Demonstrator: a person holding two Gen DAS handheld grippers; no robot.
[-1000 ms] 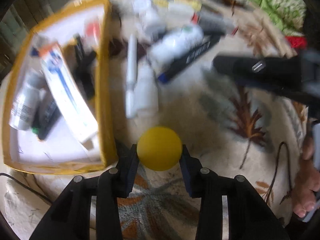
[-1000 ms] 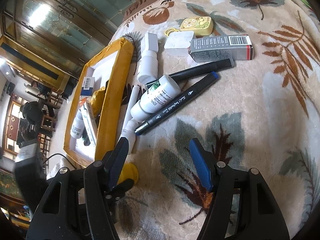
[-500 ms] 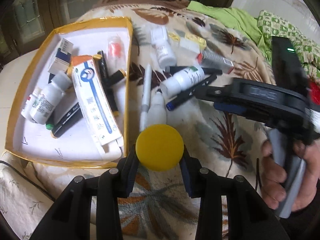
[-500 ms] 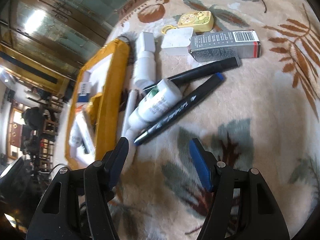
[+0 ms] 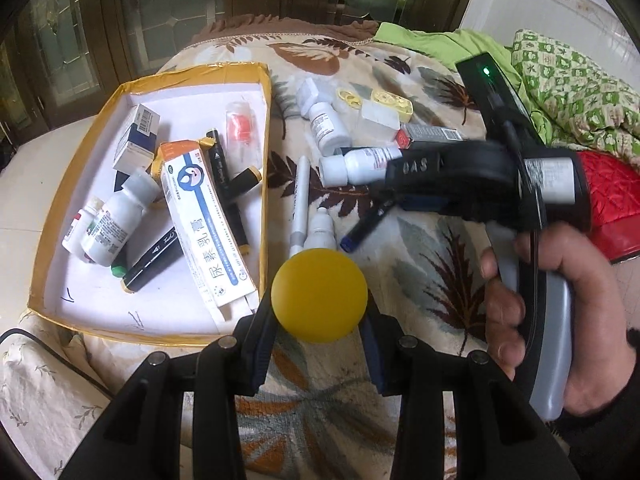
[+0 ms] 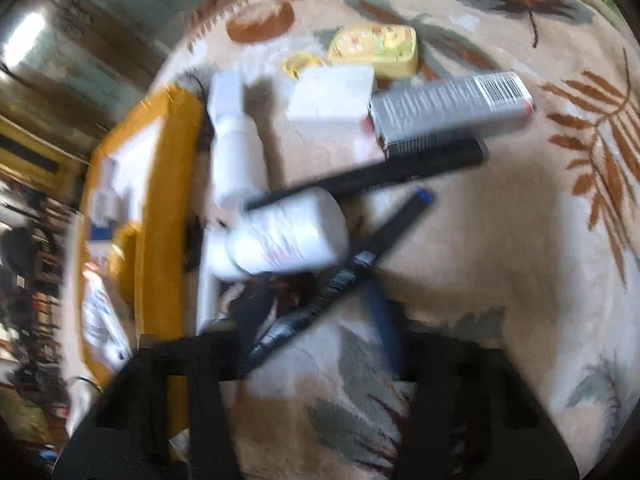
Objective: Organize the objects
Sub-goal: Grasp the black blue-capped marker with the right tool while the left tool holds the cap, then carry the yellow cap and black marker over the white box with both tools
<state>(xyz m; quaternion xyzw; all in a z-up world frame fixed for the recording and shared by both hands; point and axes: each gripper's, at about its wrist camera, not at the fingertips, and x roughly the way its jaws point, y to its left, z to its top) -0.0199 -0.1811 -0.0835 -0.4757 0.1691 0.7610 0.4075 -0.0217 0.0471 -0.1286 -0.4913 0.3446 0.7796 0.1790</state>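
Your left gripper (image 5: pixel 319 312) clamps a yellow ball (image 5: pixel 319 294) between its fingers, held just beside the near right corner of the yellow-rimmed tray (image 5: pixel 263 128). Your right gripper (image 6: pixel 316 316), blurred, stands with fingers spread wide and holding nothing, straddling a black marker (image 6: pixel 344 276) beside a white bottle (image 6: pixel 288 236) on the leaf-patterned cloth (image 6: pixel 500 240).

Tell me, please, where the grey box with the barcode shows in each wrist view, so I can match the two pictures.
Left wrist view: the grey box lies upper right of centre on the leaf-patterned cloth, partly behind the right gripper.
Right wrist view: it lies upper right of centre, barcode end to the right.
Shared landmark: the yellow-rimmed tray, left of the box in both views.
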